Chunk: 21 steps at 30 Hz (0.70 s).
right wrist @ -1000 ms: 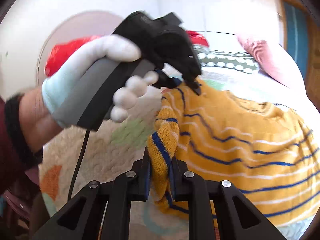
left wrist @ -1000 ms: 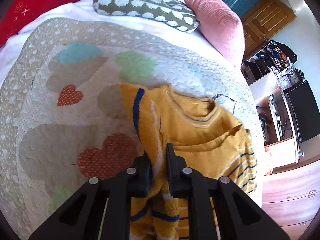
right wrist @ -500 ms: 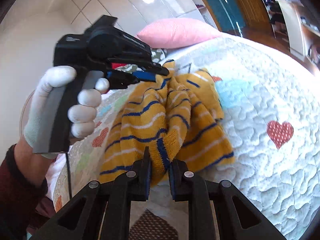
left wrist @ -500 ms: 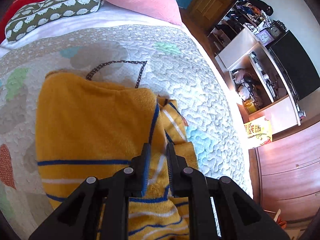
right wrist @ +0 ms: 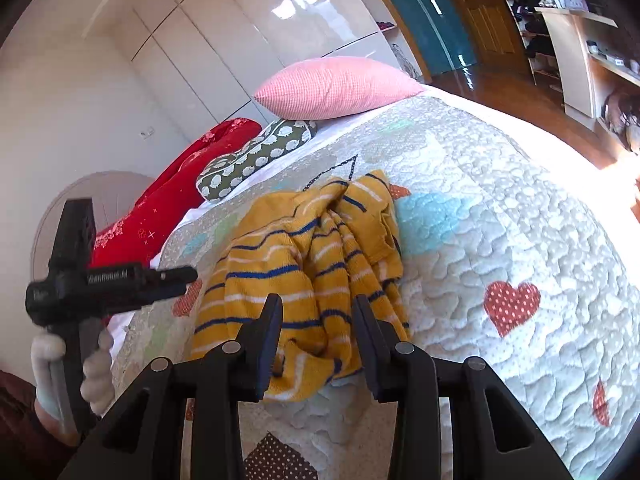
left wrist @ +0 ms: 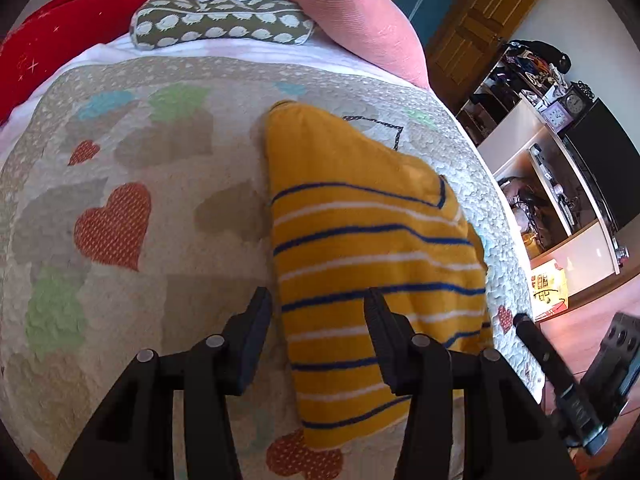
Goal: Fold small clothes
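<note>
A yellow sweater with blue and white stripes lies folded over on a quilt that covers the bed. The quilt is pale and stitched in wavy lines, with patches shaped like red dotted hearts, green and blue clouds and grey blobs. From the left wrist view the sweater looks like a smooth folded block; from the right wrist view its far edge is bunched into loose folds.

The left gripper hangs over the near end of the sweater with its jaws spread wide, holding nothing. The right gripper is likewise spread apart and empty, its fingers just above the near edge of the sweater.

Beyond the sweater, at the head of the bed, lie a pink pillow, a green bolster with a white pattern and a red cushion. Past the pink pillow stand a wooden door and a teal panel beside it. To the right of the sweater, off the bed, are open white shelves crowded with things, with a clock on top. Glossy white wardrobe doors fill the wall behind the pillows.
</note>
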### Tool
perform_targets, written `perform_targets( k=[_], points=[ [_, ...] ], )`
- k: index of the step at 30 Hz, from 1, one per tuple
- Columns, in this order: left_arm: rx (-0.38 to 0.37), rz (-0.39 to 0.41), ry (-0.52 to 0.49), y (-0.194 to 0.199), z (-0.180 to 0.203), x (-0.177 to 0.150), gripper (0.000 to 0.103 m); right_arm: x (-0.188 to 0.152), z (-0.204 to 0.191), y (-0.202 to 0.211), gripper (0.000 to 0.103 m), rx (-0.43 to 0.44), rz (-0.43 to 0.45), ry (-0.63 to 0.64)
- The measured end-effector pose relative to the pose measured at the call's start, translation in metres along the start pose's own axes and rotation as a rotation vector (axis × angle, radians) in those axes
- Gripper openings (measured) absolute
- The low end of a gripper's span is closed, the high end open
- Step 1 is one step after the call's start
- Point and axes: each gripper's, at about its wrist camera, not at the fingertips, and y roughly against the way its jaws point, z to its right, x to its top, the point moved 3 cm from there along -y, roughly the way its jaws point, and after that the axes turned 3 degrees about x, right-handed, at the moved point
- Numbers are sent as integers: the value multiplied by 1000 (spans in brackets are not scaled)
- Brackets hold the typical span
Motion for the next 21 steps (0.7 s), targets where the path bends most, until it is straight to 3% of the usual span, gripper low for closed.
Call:
perform_targets(
  k=[3, 6, 7, 8, 9, 12, 17, 19, 21],
  points=[
    [-12, 10, 14, 4, -9, -28, 47, 23, -14, -30, 53, -28, -35, 56],
    [-23, 13, 16, 5, -8, -45, 47, 42, -12, -77, 55, -7, -136, 3],
    [-25, 9, 15, 3, -6, -48, 47, 45, -8, -95, 50, 24, -185, -30],
    [-21, 6, 13, 2, -4, -51, 47, 47, -6, -110, 16, 59, -239, -54],
    [-19, 5, 10, 0, -4, -54, 47, 50, -5, -118, 13, 67, -272, -69],
    [-26, 22, -6, 0, -2, -59, 49, 67, -5, -108, 12, 35, -210, -35],
    [-63, 30, 6, -3, -1, -63, 51, 66, 16, -114, 12, -156, -217, -12],
    [-55, 19, 9, -7, -1, -65, 51, 53, 19, -123, 17, -194, -249, 26],
    [-51, 6, 15, -11, -2, -66, 51, 50, 15, -123, 29, -215, -238, 76]
  ],
)
